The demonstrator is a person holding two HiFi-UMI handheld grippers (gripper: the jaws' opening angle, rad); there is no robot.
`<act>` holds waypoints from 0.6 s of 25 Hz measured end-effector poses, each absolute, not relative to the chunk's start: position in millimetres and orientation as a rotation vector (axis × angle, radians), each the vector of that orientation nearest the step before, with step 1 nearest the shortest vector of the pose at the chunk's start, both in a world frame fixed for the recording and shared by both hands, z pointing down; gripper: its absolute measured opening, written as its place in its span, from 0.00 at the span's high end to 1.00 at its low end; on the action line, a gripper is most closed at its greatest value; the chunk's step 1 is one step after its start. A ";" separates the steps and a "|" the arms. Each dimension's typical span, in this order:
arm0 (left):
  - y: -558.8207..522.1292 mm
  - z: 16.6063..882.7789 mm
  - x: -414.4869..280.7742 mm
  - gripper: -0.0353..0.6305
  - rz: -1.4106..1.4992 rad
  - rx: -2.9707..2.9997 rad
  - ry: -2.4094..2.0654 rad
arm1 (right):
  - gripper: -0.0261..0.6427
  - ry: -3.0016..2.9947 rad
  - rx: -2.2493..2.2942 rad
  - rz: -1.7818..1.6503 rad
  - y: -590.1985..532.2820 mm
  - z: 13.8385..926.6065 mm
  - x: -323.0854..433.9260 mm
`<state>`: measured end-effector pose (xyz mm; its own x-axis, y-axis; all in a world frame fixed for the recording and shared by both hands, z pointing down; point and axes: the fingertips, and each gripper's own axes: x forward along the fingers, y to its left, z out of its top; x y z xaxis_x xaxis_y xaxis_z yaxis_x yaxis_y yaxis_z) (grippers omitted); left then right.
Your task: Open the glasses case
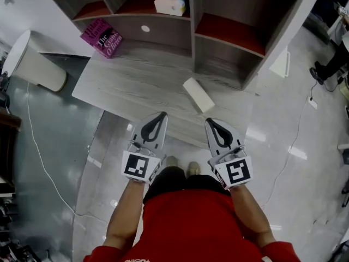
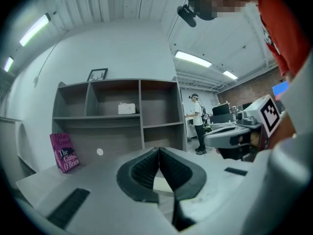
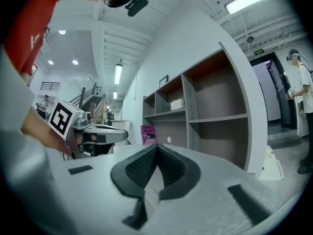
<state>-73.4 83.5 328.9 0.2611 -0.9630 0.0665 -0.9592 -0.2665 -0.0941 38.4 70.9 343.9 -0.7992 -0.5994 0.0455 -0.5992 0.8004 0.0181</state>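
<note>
The glasses case (image 1: pixel 198 95) lies closed on the counter (image 1: pixel 136 86), just beyond the fingertips and between the two hands. Its long axis runs from far left to near right. The right gripper (image 1: pixel 209 122) is slightly nearer than the left gripper (image 1: pixel 162 115). Both have their fingers pressed together, holding nothing. The case's contents are hidden. In the shelf unit (image 1: pixel 218 31) beyond, one compartment holds what seems a tissue box (image 1: pixel 170 1).

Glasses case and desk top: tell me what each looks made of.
Glasses case: plain white, smooth and matte, probably hard plastic or faux leather; too small to tell. Desk top: pale grey with streaky grain, likely wood-look laminate.
</note>
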 end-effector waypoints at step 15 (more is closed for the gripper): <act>-16.4 400.0 -96.1 0.93 -0.323 -2.726 1.636 | 0.95 -2.700 1.183 0.059 -0.7 390.4 21.2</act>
